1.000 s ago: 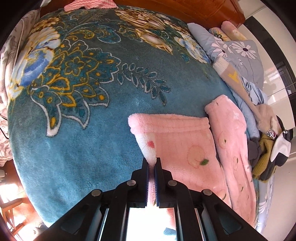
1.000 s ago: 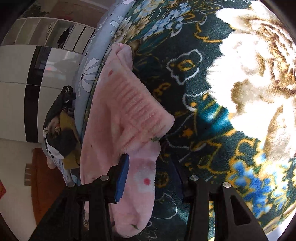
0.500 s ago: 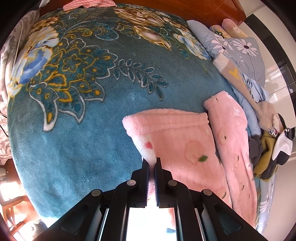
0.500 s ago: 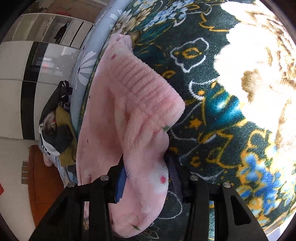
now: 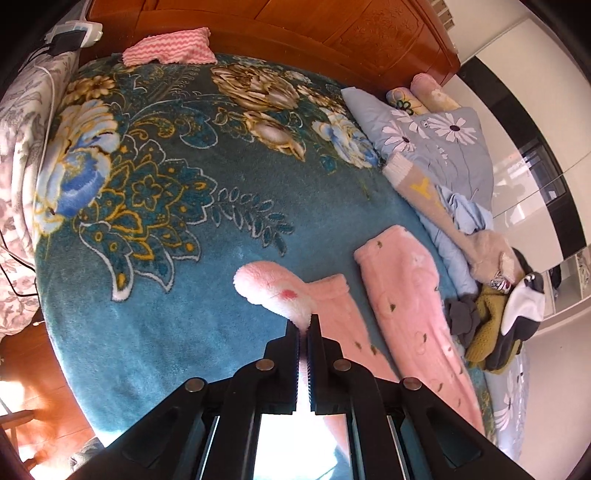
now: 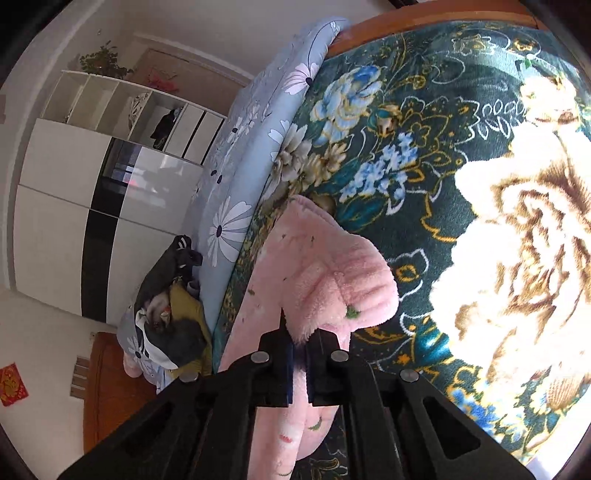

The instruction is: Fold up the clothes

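Pink fleece trousers [image 5: 402, 306] with small printed motifs lie on the teal floral blanket [image 5: 155, 236] of a bed. My left gripper [image 5: 305, 325] is shut on the trousers' waist end, which curls up in a lifted fold [image 5: 273, 291] above the blanket. In the right wrist view my right gripper [image 6: 299, 338] is shut on another part of the same pink trousers [image 6: 317, 273], bunched and raised off the blanket [image 6: 424, 177]. One trouser leg lies flat, stretching toward the bed's right edge.
A pile of other clothes [image 5: 502, 310] lies at the bed's right edge beside a light-blue flowered quilt [image 5: 439, 147]. A pink zigzag cloth [image 5: 170, 48] lies by the wooden headboard [image 5: 332, 29]. A white wardrobe [image 6: 74, 177] stands beyond the bed.
My right gripper has closed on the pink trousers. Both grippers have lifted the garment; the waist panel that lay flat now hangs folded and narrower.
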Motion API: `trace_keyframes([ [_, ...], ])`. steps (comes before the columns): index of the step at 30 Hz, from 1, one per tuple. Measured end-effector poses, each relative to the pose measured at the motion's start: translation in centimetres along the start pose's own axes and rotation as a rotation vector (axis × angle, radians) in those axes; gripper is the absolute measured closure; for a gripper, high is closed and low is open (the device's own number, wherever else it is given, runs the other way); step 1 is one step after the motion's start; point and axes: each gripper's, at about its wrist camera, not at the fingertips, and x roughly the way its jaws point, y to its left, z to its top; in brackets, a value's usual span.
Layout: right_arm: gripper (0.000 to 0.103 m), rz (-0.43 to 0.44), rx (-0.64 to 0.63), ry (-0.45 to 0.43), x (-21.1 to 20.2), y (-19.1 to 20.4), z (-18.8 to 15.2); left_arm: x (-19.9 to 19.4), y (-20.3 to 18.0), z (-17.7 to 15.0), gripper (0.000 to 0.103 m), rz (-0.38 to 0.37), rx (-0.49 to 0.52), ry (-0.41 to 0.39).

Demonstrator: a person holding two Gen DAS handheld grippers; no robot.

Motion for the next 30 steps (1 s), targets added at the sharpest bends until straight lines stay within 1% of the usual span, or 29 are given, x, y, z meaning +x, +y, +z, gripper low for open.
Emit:
trace_keyframes([
  [2, 0.099, -0.106, -0.002, 0.037, 0.4, -2.7, 0.0, 1.3, 1.6, -1.3, 0.099, 0.040, -0.024, 0.053],
  [3, 0.099, -0.137, 0.011, 0.051, 0.4, -4.1, -0.2, 1.3, 1.3, -1.1, 0.099, 0.034, -0.030, 0.055],
  [6, 0.099, -0.150, 0.112, 0.072, 0.2, -8.5, -1.2, 1.2, 0.5, -0.6, 0.099, 0.016, -0.047, 0.062],
  [7, 0.099, -0.149, 0.131, 0.077, 0.2, -9.3, -1.3, 1.1, 0.2, -0.5, 0.099, 0.010, -0.053, 0.064],
  [9, 0.099, -0.131, 0.130, 0.078, 0.1, -9.3, -1.1, 1.1, -0.4, -0.1, 0.099, -0.002, -0.065, 0.068],
  [11, 0.099, -0.108, 0.104, 0.077, 0.2, -8.0, -0.4, 1.0, -1.0, 0.2, 0.099, -0.014, -0.076, 0.073],
  [15, 0.099, -0.046, 0.031, 0.067, 1.2, -3.2, 1.5, 0.9, -2.1, 0.9, 0.099, -0.038, -0.099, 0.081],
  [18, 0.099, -0.007, -0.010, 0.066, 2.3, 0.2, 2.8, 1.4, -5.1, 2.7, 0.099, -0.021, -0.085, 0.088],
  [21, 0.099, 0.035, -0.015, 0.064, 3.1, 2.8, 4.2, 2.0, -8.1, 4.5, 0.099, -0.004, -0.071, 0.095],
  [24, 0.099, 0.040, -0.029, 0.070, 4.7, 5.3, 6.0, 2.5, -11.1, 6.2, 0.099, 0.013, -0.057, 0.102],
  [27, 0.099, 0.023, -0.043, 0.081, 7.4, 7.7, 7.8, 3.1, -14.1, 8.0, 0.099, 0.029, -0.043, 0.109],
  [30, 0.099, 0.002, -0.065, 0.095, 10.6, 10.4, 9.4, 6.2, -17.3, 9.9, 0.099, 0.052, -0.023, 0.125],
])
